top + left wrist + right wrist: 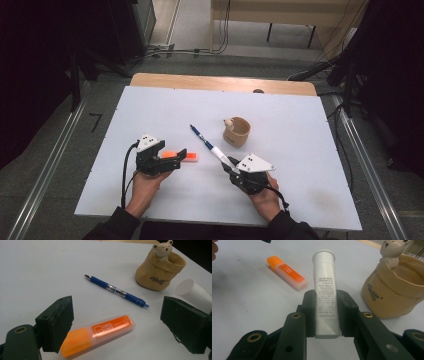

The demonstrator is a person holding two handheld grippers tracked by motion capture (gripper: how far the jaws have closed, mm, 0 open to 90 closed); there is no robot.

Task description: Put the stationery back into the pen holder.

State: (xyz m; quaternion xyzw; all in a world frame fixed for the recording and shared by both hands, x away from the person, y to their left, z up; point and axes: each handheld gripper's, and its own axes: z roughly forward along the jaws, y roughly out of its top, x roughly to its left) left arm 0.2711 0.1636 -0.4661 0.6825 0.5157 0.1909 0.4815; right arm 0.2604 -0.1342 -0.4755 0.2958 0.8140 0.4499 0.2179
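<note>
Between the right gripper's (pixel 325 312) black jaws sits a white tube (pixel 325 287), clamped on both sides near its flat crimped end, its capped end pointing away over the table. Just beside it to that view's right stands a tan pouch-shaped cup (pixel 392 295) with a small bear figure (pixel 392 248) on its rim. On the white tabletop (pixel 300 125), the left gripper (pixel 120 327) holds its jaws wide apart around an orange highlighter (pixel 100 333), which lies flat, not pressed. Beyond it lies a blue pen (pixel 116 290).
</note>
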